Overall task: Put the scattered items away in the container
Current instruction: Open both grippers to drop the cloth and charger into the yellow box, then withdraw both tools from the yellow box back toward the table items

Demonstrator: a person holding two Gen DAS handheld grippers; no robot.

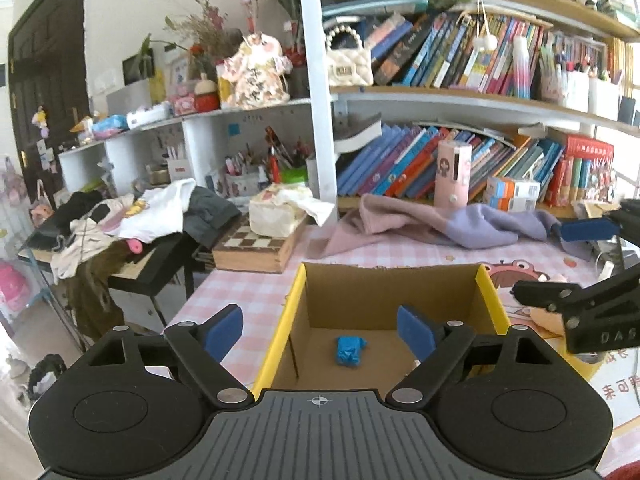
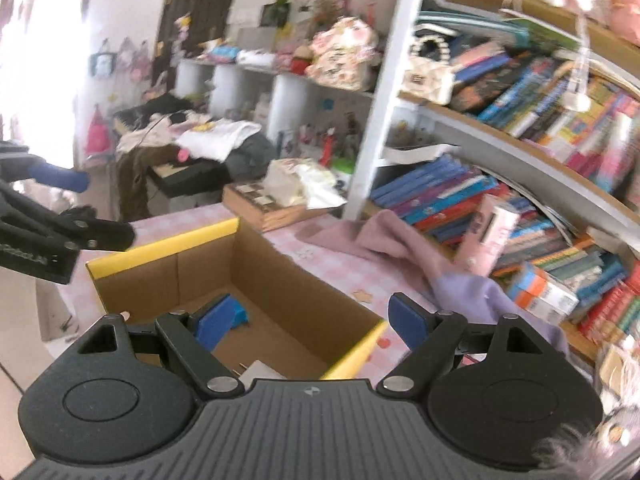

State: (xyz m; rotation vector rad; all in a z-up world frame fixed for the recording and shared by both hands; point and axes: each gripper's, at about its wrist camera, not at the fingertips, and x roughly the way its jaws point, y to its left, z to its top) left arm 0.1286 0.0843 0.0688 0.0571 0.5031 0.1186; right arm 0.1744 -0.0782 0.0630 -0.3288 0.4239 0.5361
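An open cardboard box with yellow rims point(image 1: 486, 292) point(image 2: 160, 246) stands on the pink checked table. A small blue toy point(image 1: 350, 350) lies on its floor; in the right wrist view the blue toy point(image 2: 240, 314) shows partly behind a finger pad. My left gripper point(image 1: 320, 330) is open and empty, above the box's near edge. My right gripper point(image 2: 312, 320) is open and empty, over the box's right corner. The right gripper also shows at the right edge of the left wrist view point(image 1: 576, 264). The left gripper shows at the left edge of the right wrist view point(image 2: 72, 204).
A pink and lilac cloth point(image 1: 440, 224) point(image 2: 400, 248) lies behind the box below full bookshelves. A pink cylinder point(image 1: 452, 176) stands there. A chessboard box with a tissue pack point(image 1: 256, 248) sits at the table's left end. A clothes-piled side table point(image 1: 120, 224) stands at left.
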